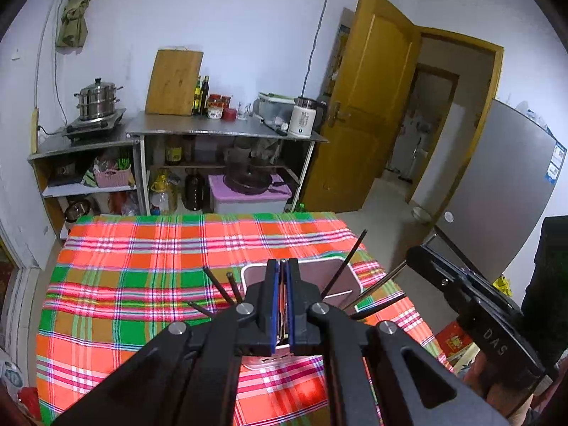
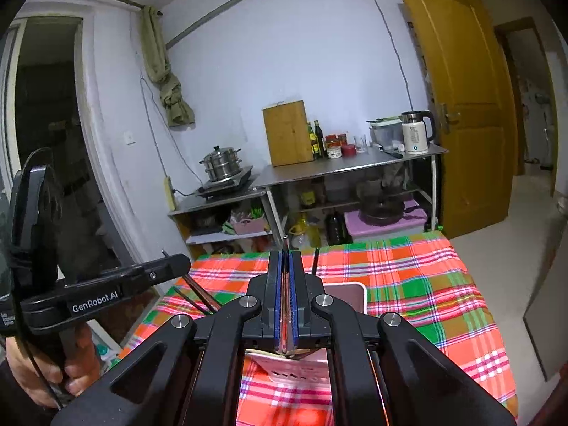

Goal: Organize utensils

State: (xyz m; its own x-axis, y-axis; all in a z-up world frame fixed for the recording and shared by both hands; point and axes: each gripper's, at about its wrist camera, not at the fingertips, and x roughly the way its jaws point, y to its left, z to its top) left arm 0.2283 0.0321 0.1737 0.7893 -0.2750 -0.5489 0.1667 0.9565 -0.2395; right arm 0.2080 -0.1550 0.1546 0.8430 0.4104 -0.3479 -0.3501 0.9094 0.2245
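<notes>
Home kitchen: steamer pot (image 1: 97, 98), kettle (image 1: 303, 116), fridge (image 1: 497, 184).

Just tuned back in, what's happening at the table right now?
A person is sorting utensils over the plaid tablecloth, one claw in each hand. The left claw is shut on something thin above the white holder, where dark chopsticks stick out at angles. The right claw is shut on a slim metal utensil whose tip pokes up past its fingers. Both hover over the holder; what the left one grips is too hidden to name.
</notes>
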